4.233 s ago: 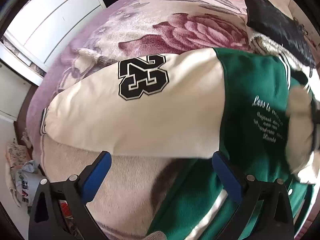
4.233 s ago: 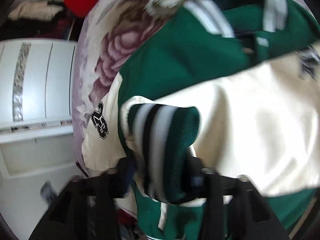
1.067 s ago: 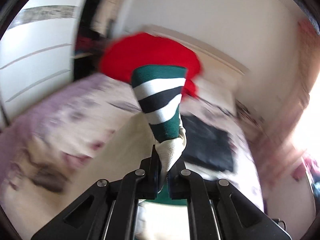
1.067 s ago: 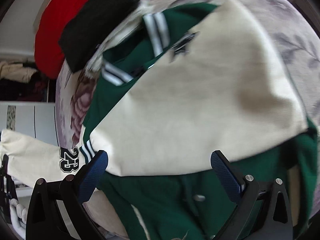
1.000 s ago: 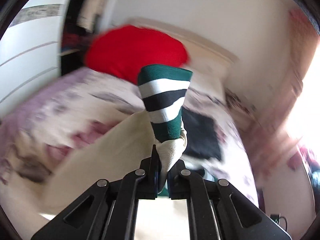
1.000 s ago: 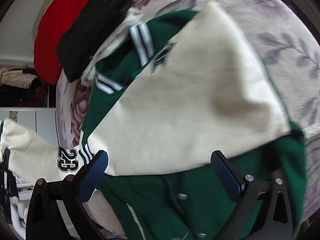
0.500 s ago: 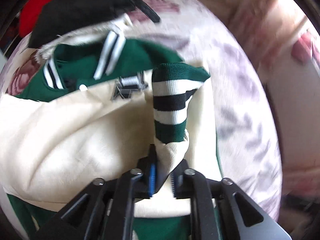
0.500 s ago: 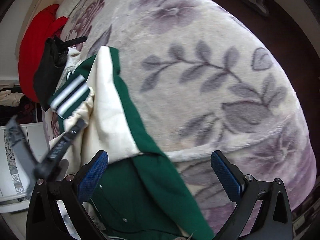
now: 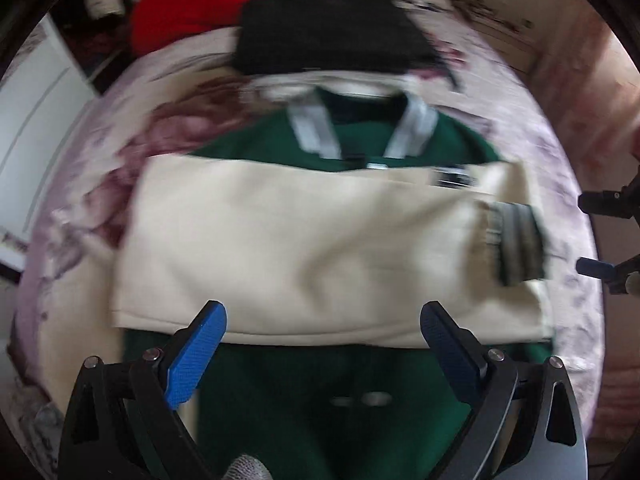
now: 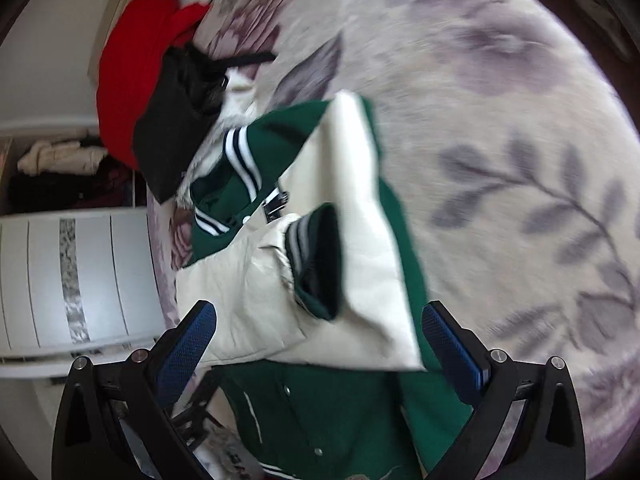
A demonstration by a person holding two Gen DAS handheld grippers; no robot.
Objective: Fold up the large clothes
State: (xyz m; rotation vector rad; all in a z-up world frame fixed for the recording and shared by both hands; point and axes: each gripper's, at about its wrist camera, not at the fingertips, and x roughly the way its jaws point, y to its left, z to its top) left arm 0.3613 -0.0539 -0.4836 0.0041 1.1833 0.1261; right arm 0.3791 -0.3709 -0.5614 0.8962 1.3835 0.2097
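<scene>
Lying below L gripper (image 9: 322, 354) (jaws wide): jacket (image 9: 320, 248).

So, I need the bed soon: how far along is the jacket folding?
Both cream sleeves lie folded across the green jacket, the striped cuff resting on top. The left gripper has just opened and dropped that cuff; the right gripper is open and empty too. Folding the body up remains.

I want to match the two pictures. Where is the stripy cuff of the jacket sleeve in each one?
Left wrist view: the striped cuff lies at the right, on the cream sleeve, blurred.
Right wrist view: the striped cuff sits mid-picture, on the cream sleeve.
Shared landmark: the black garment beyond the jacket's collar.
</scene>
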